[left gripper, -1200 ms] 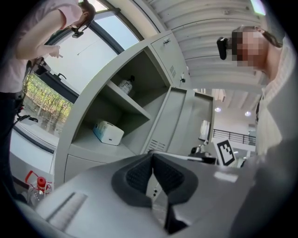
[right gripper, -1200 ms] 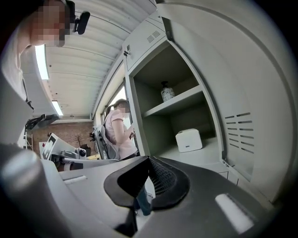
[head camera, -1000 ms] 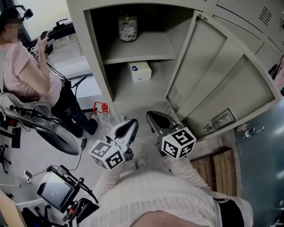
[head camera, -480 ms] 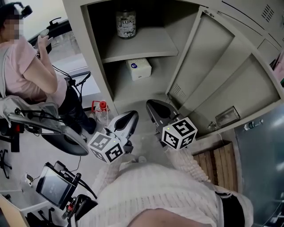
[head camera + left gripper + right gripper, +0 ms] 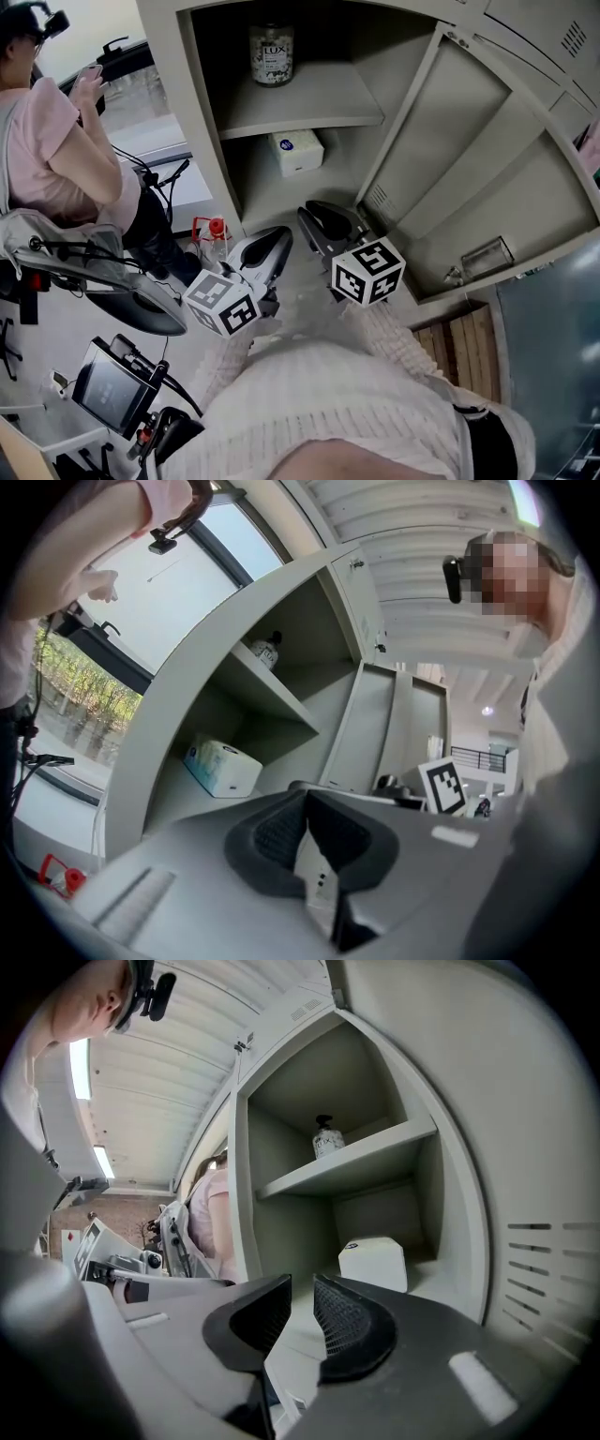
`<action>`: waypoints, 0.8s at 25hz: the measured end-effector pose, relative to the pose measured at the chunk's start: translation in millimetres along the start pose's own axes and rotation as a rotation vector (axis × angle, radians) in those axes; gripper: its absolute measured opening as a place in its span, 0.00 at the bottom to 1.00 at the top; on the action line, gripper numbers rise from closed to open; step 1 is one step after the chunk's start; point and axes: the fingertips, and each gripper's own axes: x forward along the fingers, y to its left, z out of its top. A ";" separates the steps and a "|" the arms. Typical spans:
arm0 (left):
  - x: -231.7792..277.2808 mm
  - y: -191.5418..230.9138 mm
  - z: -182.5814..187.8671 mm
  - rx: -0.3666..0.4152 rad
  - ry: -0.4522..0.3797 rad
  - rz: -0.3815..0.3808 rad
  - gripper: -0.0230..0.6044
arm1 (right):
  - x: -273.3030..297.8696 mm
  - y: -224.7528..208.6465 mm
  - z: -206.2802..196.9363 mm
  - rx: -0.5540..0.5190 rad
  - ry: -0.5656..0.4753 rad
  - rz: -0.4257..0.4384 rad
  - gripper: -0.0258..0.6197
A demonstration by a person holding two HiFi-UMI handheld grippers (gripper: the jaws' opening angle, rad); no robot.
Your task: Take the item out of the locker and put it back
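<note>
Seated person [image 5: 66,150] in pink (far left), red-capped bottle [image 5: 219,234] nearby.

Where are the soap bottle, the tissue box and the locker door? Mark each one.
soap bottle [image 5: 272,58]: head view, on its label.
tissue box [image 5: 296,148]: head view, on its top face.
locker door [image 5: 469,169]: head view, on its inner panel.

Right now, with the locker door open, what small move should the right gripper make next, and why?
Probably open the right gripper wider and ease it toward the tissue box on the lower shelf. Its jaws have just been opening, yet the gap is narrow, nothing is between them, and the box ahead looks wider than that gap.
</note>
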 end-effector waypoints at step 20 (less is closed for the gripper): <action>31.1 26.6 34.7 0.070 -0.025 -0.028 0.05 | 72.9 -56.1 20.6 -0.057 0.047 -0.149 0.53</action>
